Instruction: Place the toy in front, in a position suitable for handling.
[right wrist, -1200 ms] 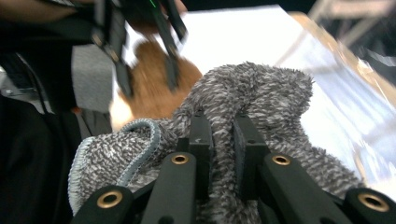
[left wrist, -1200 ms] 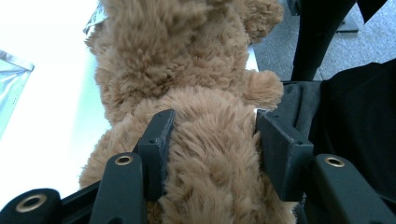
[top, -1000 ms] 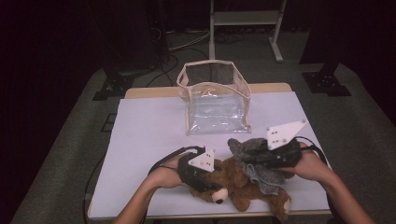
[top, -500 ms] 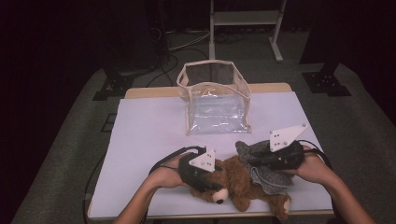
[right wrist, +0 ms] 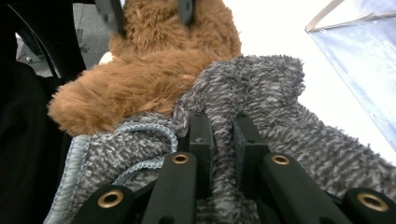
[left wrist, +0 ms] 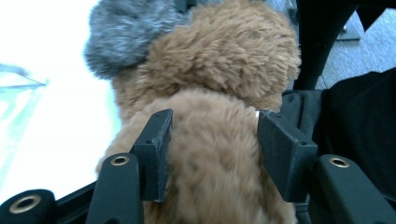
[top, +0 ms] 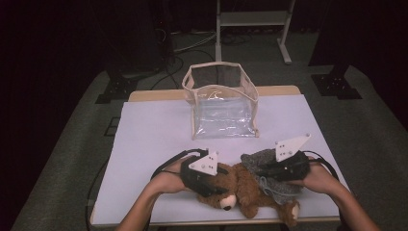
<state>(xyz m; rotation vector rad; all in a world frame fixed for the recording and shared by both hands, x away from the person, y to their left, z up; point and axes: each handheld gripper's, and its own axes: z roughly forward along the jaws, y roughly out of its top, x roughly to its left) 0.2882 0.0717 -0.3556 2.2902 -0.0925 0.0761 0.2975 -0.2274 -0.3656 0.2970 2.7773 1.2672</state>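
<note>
The teddy bear (top: 243,190) is lying at the near edge of the tabletop (top: 144,144), toward the near right corner. The left gripper (top: 211,180) is clamping its jaws on the brown plush body of the bear, its pads (left wrist: 156,149) pressing in from both sides; the jaws have just been opening slightly. The right gripper (top: 262,169) is pinching a fold of the grey knitted garment (top: 269,180) that is draped over the bear, with its jaws nearly together. A clear plastic bag (top: 221,103) is standing upright near the far edge, well apart from the bear.
</note>
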